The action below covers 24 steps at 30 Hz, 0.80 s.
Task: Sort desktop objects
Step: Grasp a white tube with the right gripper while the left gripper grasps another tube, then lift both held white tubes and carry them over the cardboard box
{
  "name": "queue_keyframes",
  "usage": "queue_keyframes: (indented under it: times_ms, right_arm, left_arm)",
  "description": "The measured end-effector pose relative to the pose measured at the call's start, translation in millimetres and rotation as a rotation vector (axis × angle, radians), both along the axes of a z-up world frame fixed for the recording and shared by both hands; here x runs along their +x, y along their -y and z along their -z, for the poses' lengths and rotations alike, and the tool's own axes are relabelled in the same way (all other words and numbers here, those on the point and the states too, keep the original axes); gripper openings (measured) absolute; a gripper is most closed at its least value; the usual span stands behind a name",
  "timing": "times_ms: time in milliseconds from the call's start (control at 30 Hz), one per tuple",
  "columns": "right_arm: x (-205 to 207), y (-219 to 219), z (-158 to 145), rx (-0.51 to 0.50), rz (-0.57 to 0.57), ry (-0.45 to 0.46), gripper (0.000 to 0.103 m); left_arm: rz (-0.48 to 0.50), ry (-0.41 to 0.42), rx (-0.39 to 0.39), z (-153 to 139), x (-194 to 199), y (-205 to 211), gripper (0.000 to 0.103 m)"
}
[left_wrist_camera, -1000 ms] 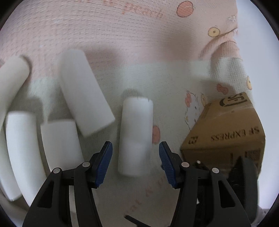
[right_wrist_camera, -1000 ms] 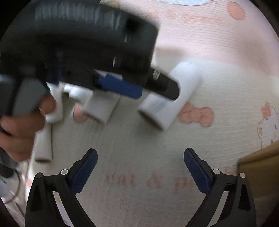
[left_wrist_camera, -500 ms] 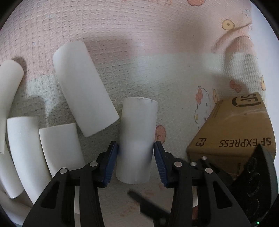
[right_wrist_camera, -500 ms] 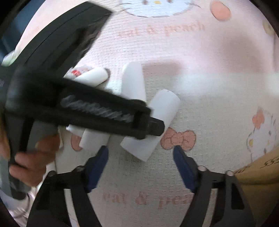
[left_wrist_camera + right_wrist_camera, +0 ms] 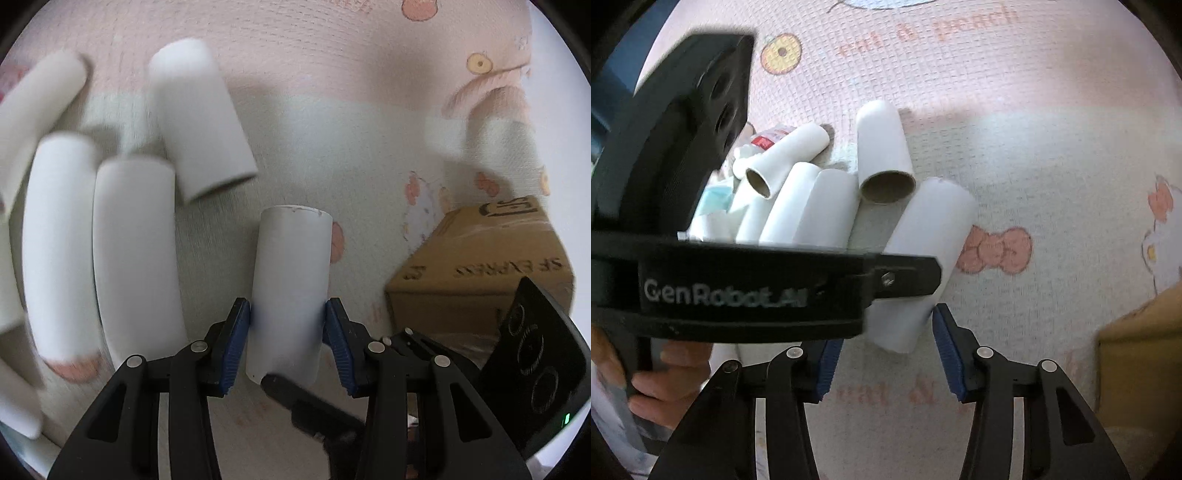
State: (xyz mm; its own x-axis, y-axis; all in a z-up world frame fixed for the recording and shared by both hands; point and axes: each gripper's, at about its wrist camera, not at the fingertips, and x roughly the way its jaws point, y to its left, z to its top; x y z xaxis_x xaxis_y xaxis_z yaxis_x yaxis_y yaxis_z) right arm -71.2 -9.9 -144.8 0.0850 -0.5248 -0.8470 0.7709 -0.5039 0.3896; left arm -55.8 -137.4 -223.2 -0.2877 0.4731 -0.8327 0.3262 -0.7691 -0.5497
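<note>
White cardboard is what the left tongs [image 5: 288, 334] now hold: their blue pads [image 5: 236, 343] press on both flanks of 1 paper tube [image 5: 291, 280], near its lower end. A second ago those pads stood clear on either side of this same tube; they have since closed until they met it, and the blur across the rest of the left wrist view suggests the hand is on the move with it. The tube sits apart from the other tubes [image 5: 136, 258], which lie bunched to its left on the pink-and-cream printed cloth [image 5: 332, 129] covering the surface.

The right tongs [image 5: 884, 349] have just been closing from a wide spread to a middling gap. The lower end of the held tube [image 5: 923, 266] sits just ahead of that gap, and the right pads [image 5: 947, 350] do not touch it, so nothing is held on that side. The left tool's black body [image 5: 738, 291] crosses the right wrist view in front of the pile.

For the sorting, this likely means 1 tube is secured and ready to be carried off, perhaps toward the brown carton [image 5: 476, 273] at the right, though whether that is its destination cannot be told. The right hand looks poised to assist or take over.
</note>
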Motion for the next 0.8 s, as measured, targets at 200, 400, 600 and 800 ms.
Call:
queue_keyframes:
  times_ms: [200, 400, 600, 800]
  right_arm:
    - [1, -14, -3, 0.000, 0.027, 0.062, 0.046]
    - [-9, -31, 11, 0.016, 0.051, 0.131, 0.046]
    - [5, -62, 44, -0.153, 0.173, 0.343, 0.045]
    - [9, -58, 51, -0.162, 0.149, 0.323, 0.044]
  left_arm:
    - [-0.084, -0.015, 0.129, 12, 33, -3, 0.046]
    - [-0.098, -0.024, 0.157, 20, 61, -13, 0.046]
    - [-0.114, -0.002, 0.197, 22, 77, -10, 0.046]
    - [-0.100, -0.010, 0.173, 20, 74, -15, 0.046]
